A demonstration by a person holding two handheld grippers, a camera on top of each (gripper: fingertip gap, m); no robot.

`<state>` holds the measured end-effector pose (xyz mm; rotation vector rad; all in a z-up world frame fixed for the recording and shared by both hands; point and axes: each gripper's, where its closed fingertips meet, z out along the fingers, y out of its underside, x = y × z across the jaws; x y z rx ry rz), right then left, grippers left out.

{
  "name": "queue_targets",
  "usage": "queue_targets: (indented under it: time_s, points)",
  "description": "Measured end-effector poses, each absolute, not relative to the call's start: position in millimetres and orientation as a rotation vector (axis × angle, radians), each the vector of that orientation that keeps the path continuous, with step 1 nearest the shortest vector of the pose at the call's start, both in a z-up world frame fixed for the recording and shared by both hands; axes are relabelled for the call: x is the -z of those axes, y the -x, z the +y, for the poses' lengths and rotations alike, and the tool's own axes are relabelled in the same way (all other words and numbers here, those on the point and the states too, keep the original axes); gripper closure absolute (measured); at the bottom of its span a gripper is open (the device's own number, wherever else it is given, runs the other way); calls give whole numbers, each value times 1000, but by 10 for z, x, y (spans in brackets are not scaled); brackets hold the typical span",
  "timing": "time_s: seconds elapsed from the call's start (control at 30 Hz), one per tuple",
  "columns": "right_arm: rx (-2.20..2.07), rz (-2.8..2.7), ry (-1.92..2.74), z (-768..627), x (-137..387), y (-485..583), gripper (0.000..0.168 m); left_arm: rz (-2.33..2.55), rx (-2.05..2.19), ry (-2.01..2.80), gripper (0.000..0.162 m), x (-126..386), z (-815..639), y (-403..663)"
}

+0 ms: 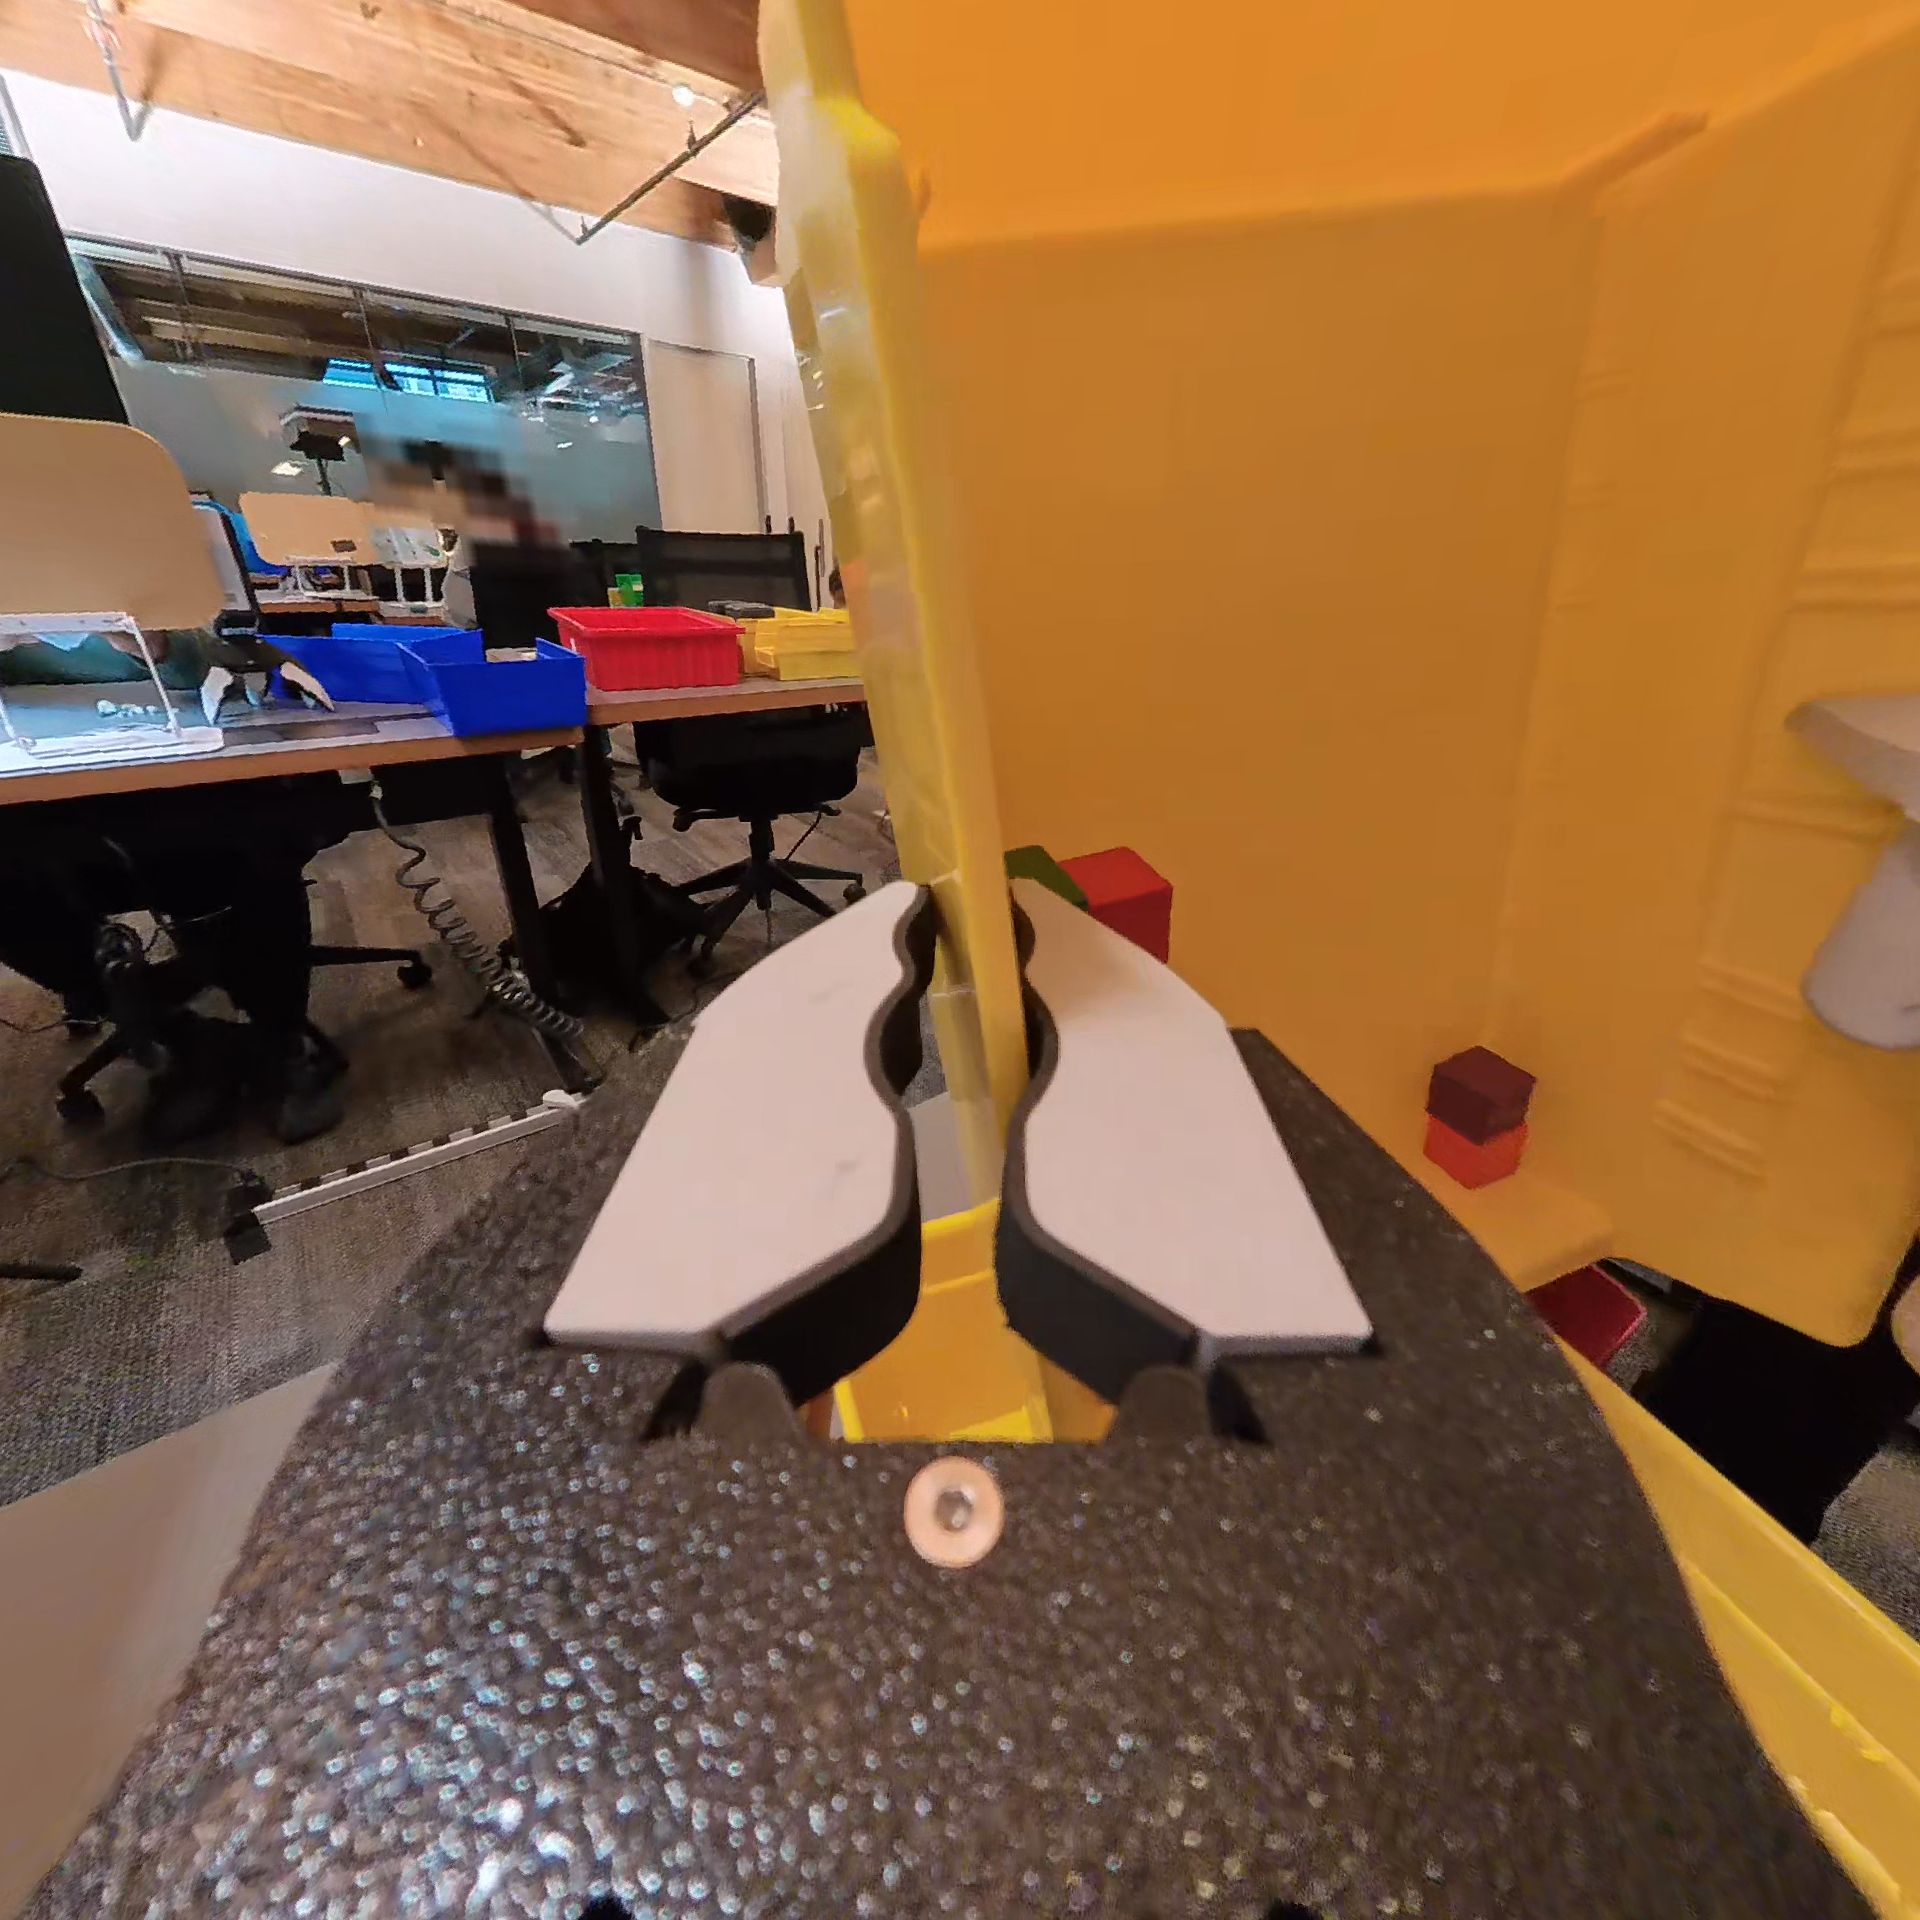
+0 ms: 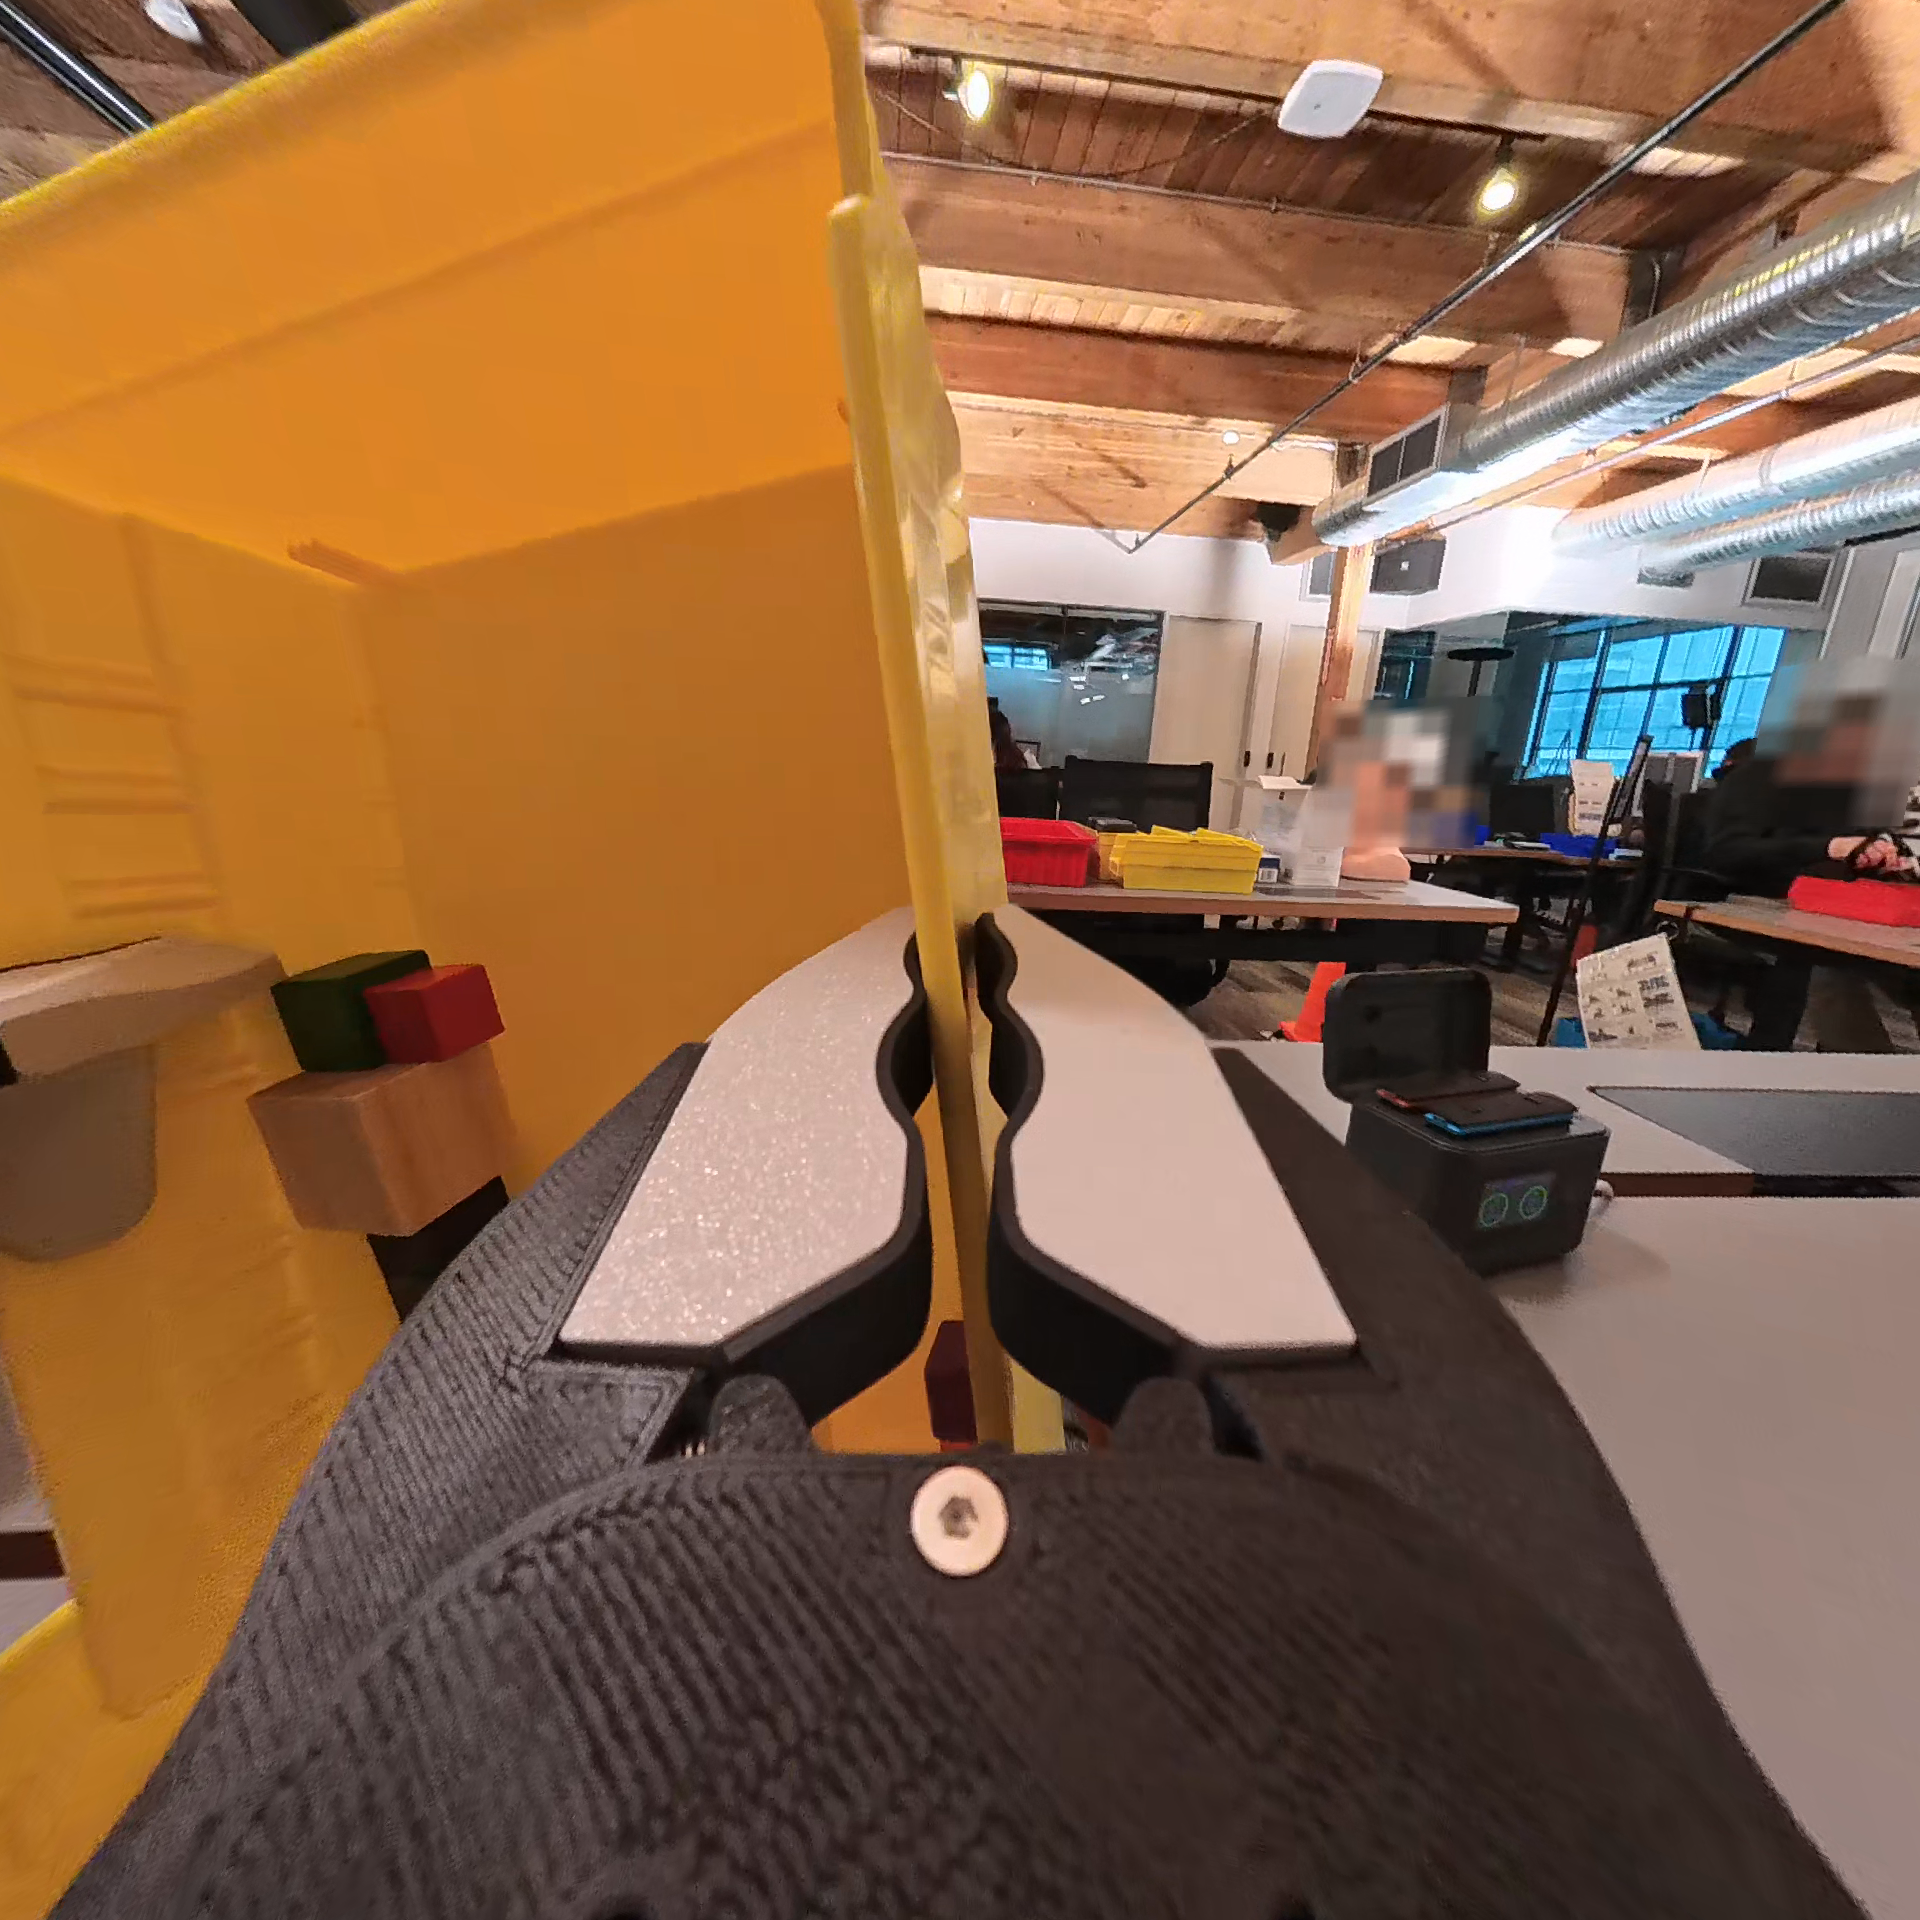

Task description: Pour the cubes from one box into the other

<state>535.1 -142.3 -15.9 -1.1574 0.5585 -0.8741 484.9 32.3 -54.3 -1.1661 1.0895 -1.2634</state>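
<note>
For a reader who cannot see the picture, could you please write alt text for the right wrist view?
The right gripper has its jaws shut on the wall of a tipped yellow box. Inside the box, a green cube, a red cube and a plain wooden cube are bunched together. To the right, a small black case stands open on a grey table.

Wooden beamed ceiling [image 2: 1195,343], silver ducts [image 2: 1662,343], grey carpet [image 1: 156,1299], desks [image 1: 312,743] and black office chairs [image 1: 758,769].

The grey tabletop [image 2: 1714,1351] carries a dark case [image 2: 1470,1132] with its lid raised, standing near the far edge. A flat dark mat [image 2: 1787,1127] lies beside the case along the same edge.
</note>
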Motion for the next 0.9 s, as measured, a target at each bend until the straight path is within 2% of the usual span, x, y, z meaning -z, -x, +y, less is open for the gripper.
queue_targets:
  time_s: [0.4, 0.9]
  points:
    - [831, 486, 1014, -1435, -22, -5279, 162, 1002, 1231, 1010, 152, 204, 307, -4703]
    - [793, 501, 951, -1490, -36, -5323, 162, 1060, 1225, 925, 147, 146, 229, -4739]
